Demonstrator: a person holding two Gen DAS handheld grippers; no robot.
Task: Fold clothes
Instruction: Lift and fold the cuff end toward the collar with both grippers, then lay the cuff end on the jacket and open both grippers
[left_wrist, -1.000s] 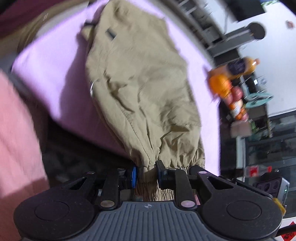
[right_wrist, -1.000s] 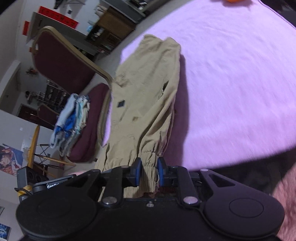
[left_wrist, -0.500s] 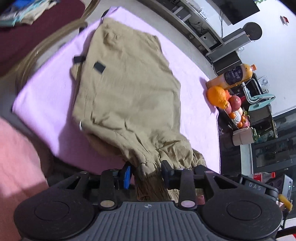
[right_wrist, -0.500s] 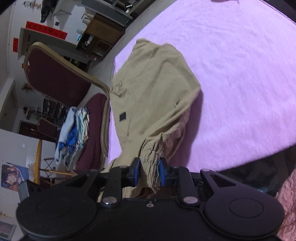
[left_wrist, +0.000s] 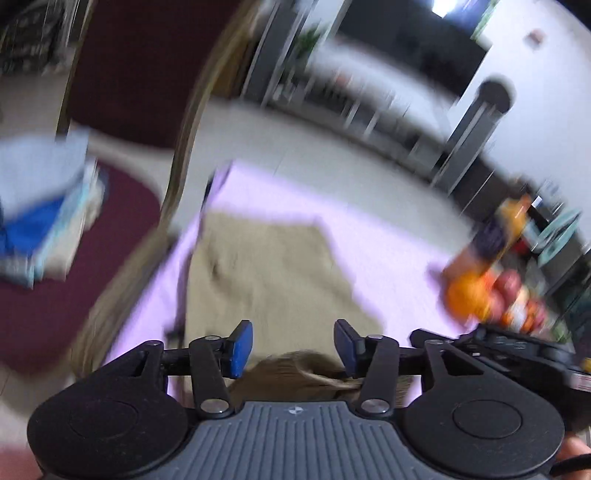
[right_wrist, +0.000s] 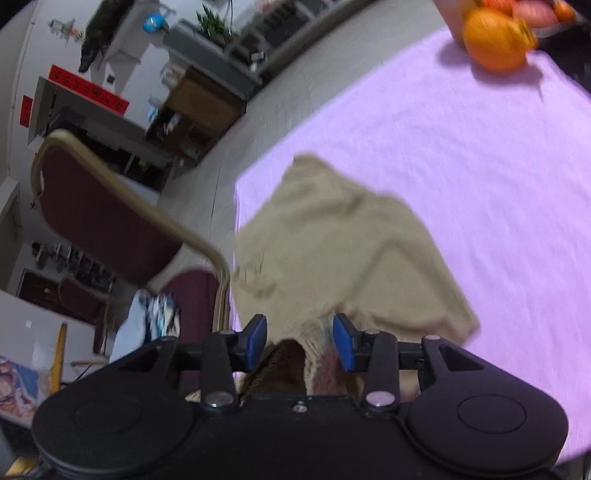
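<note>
Khaki trousers (left_wrist: 266, 273) lie folded over on the lilac-covered table (left_wrist: 388, 251); they also show in the right wrist view (right_wrist: 332, 251). My left gripper (left_wrist: 293, 347) is open, with a trouser cuff (left_wrist: 295, 373) lying loose just below and between its fingers. My right gripper (right_wrist: 299, 341) is open too, and the other cuff (right_wrist: 295, 354) lies between its blue pads without being clamped. The left wrist view is blurred by motion.
A maroon chair (right_wrist: 110, 221) with a gold frame stands at the table's left edge, with folded clothes (left_wrist: 40, 221) on its seat. An orange (right_wrist: 495, 40), other fruit and a juice bottle (left_wrist: 498, 232) stand at the table's far right.
Both grippers carried the cuffs forward over the trousers toward the waist, then opened and let go. The trousers now lie folded in half.
</note>
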